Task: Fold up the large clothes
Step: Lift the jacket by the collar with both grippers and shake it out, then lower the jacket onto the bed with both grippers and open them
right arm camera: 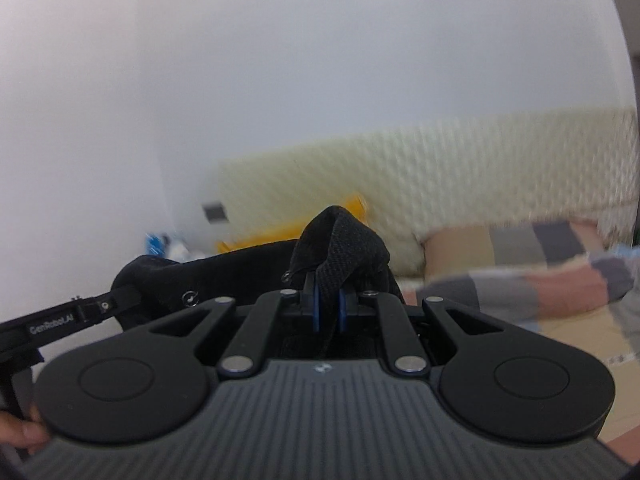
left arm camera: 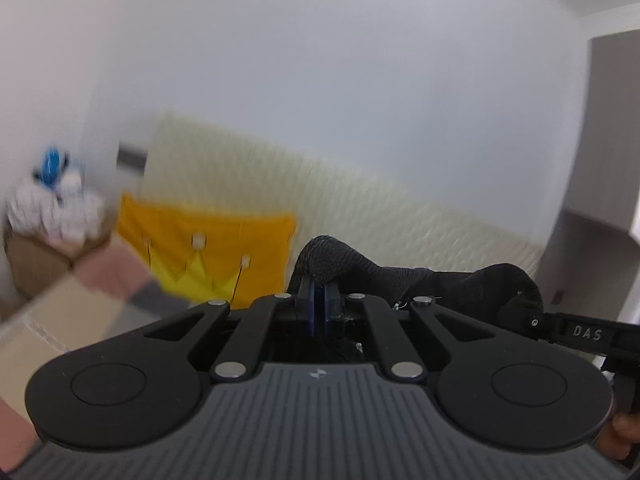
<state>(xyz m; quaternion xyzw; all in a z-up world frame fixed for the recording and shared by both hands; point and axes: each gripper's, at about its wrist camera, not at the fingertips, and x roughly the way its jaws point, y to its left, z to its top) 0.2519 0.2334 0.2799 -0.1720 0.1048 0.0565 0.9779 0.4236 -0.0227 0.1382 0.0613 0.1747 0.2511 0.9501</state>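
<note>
The left gripper (left arm camera: 319, 304) is pinched tight on a bunched edge of the black cloth (left arm camera: 420, 280). The cloth hangs across to the right gripper (right arm camera: 328, 308), which is pinched on another thick bunch of it. So the cloth is up in the air, stretched between the two grippers, not lying flat. I think the folding has hardly begun: no neat fold shows yet, and the cloth must be laid down first.

Ahead and to the left of the left gripper sits a box (left arm camera: 44, 264) of white things, then a yellow cloth (left arm camera: 212, 248) leaning on the pale mattress (left arm camera: 380, 208). Below and to the right of the right gripper lies a checked blanket (right arm camera: 532, 264). Nothing seems to block the way.
</note>
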